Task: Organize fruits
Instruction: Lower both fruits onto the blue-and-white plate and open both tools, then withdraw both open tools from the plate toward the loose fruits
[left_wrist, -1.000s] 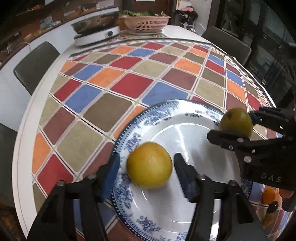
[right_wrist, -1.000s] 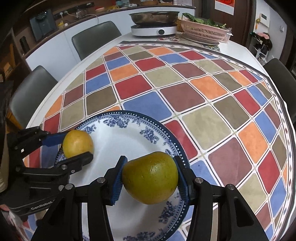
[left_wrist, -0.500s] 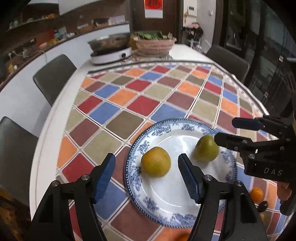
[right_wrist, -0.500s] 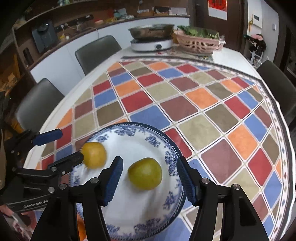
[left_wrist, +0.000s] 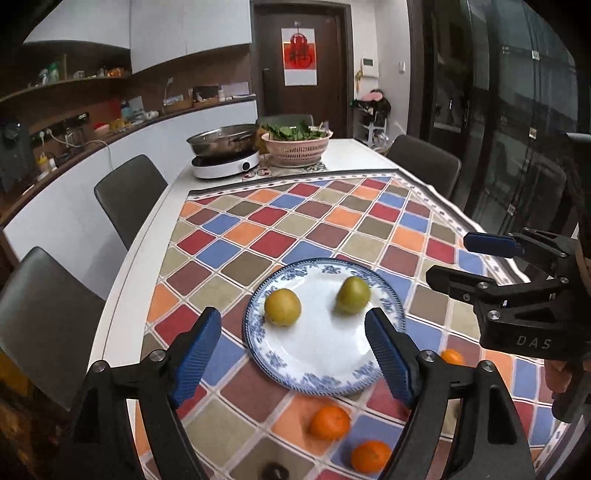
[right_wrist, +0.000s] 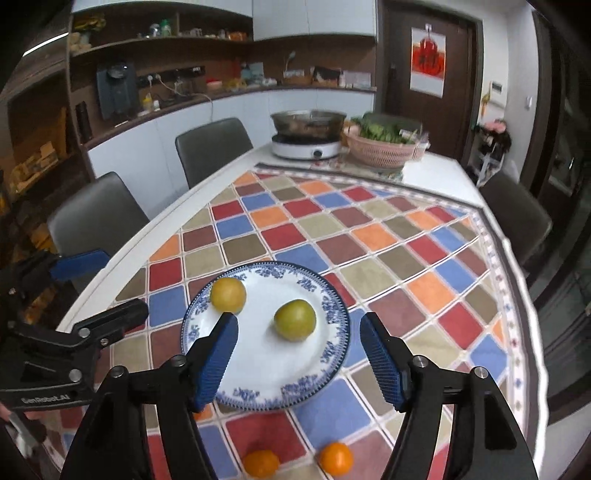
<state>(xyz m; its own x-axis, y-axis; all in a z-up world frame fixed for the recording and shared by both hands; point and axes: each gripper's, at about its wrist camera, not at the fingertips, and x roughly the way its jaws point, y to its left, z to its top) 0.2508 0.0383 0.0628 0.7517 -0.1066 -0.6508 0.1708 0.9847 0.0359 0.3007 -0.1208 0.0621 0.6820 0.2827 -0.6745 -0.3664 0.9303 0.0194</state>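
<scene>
On the blue-rimmed plate (left_wrist: 321, 354) near the table's 9 o'clock edge, I see the yellow fruit (left_wrist: 282, 307) and green fruit (left_wrist: 352, 295) apart, while my left gripper (left_wrist: 293, 356) and right gripper (right_wrist: 299, 363), fingers spread and empty, have pulled back since a second ago, with loose oranges (left_wrist: 330, 422) at 6 o'clock.

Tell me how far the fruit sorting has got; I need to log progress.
Done: two yellow-green fruits lie on the blue-patterned plate. In hand: nothing; the left gripper and right gripper are both open and empty above the plate's near rim. Left: the small oranges on the checkered tablecloth beside the plate.
</scene>
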